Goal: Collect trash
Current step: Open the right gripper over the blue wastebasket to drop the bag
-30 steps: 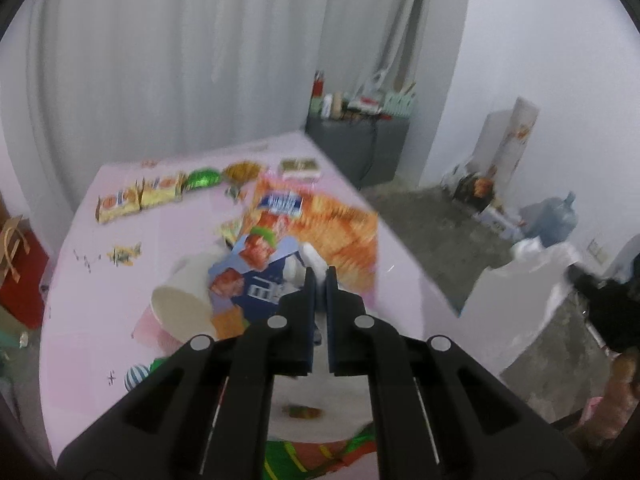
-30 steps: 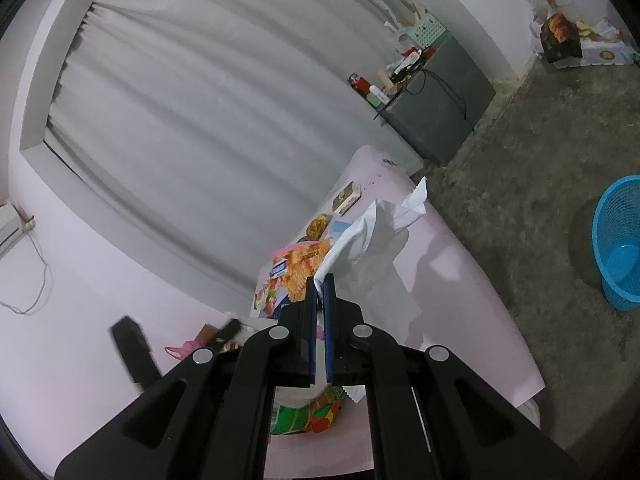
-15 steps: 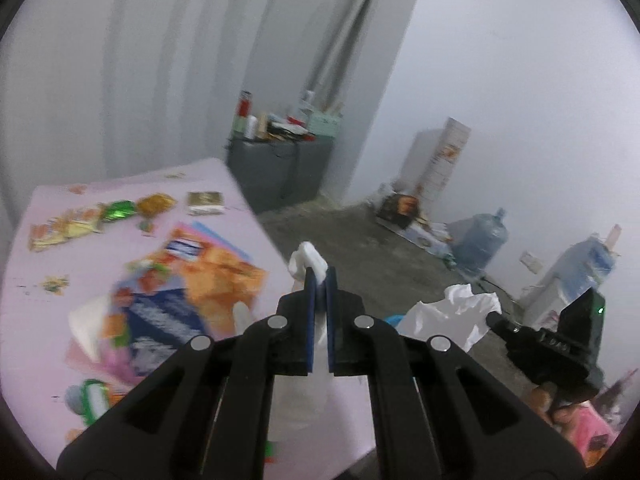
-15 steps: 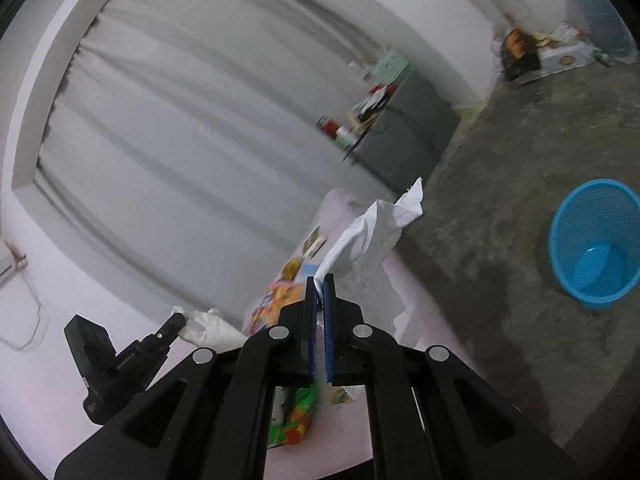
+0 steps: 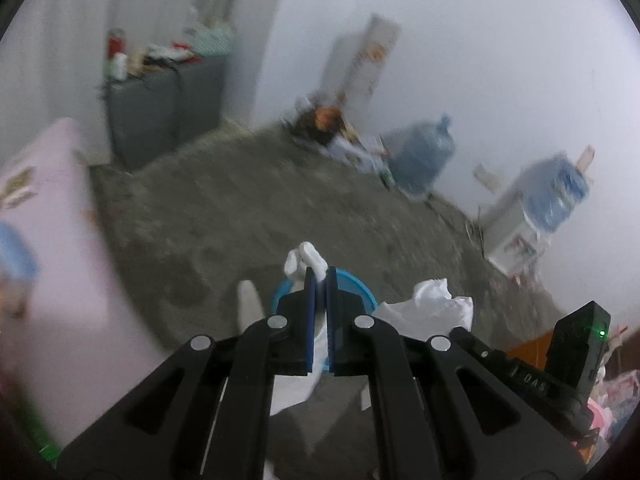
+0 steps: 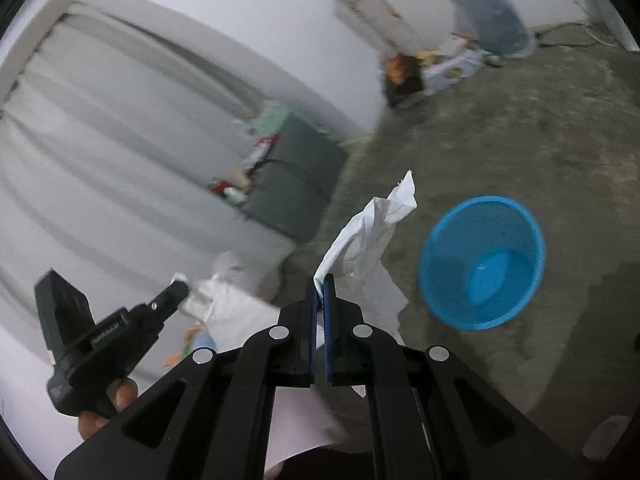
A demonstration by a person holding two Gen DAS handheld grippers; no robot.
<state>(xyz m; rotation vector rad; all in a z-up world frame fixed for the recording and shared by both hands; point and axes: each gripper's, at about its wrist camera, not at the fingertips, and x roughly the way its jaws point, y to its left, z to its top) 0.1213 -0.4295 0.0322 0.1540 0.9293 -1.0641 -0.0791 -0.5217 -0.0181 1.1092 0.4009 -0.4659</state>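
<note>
The left tool was clamped shut on a crumpled white tissue wad, held just in front of the round blue mesh plastic basket on the grey concrete floor. The right tool, to the left of that basket, was pinched shut on a creased white paper sheet.

both wrist views ride above their fingers, angled down over the floor, sharing the bin, cabinet, jug
</note>
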